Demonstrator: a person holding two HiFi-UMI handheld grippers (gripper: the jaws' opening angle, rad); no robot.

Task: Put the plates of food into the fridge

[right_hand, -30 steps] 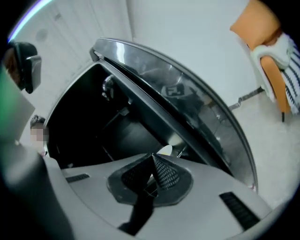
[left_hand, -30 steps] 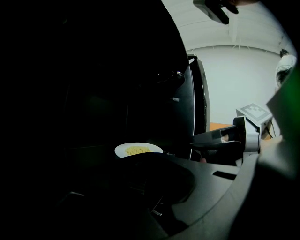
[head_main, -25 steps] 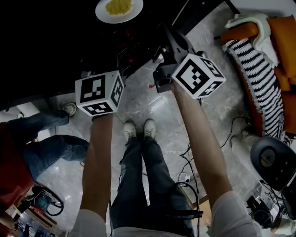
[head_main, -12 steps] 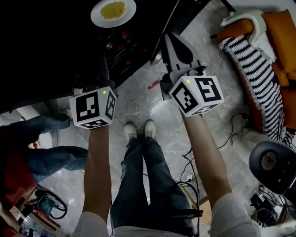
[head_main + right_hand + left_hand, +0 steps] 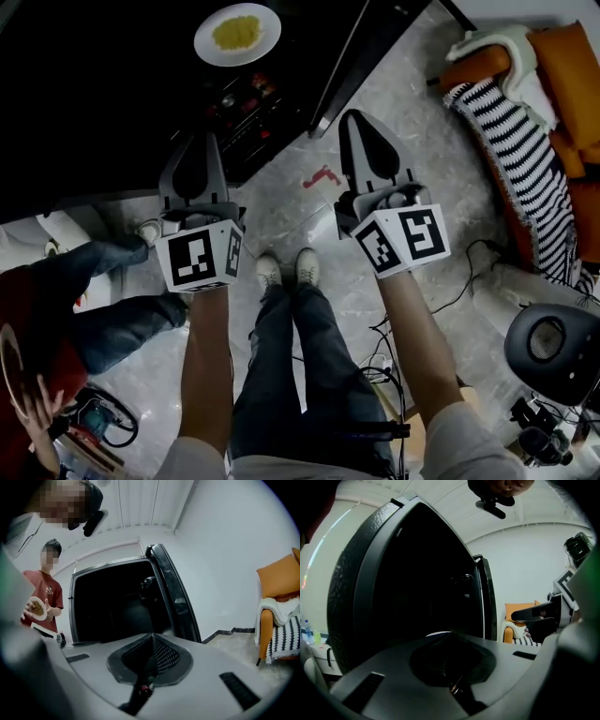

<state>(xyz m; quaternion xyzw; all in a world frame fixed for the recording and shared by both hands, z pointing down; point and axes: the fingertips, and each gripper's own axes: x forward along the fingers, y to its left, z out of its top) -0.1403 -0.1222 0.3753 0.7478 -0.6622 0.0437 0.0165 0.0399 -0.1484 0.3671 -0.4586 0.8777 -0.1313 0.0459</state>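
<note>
While I stand on the grey stone floor (image 5: pixel 281 202), a person in a red shirt (image 5: pixel 44 592) waits far to my left and holds a small plate (image 5: pixel 36 607) of food in one hand. Next comes my left gripper (image 5: pixel 204 142). Its two jaws are pressed together at the tips and nothing is between them. It points at the black fridge (image 5: pixel 103 94), which is open and dark. Past the tip of this gripper, and well apart from it, lies the white plate of yellow food (image 5: pixel 237 34). It rests on a dark flat place at the fridge, but I cannot tell if it is inside or on top. The fridge door (image 5: pixel 342 70) swings out to the right. My right gripper (image 5: pixel 356 120) is just beside the door's lower end. Its jaws are closed too, with nothing in them. Far right stands an orange chair (image 5: pixel 572 66) with a striped blanket (image 5: pixel 525 150) on it.
</note>
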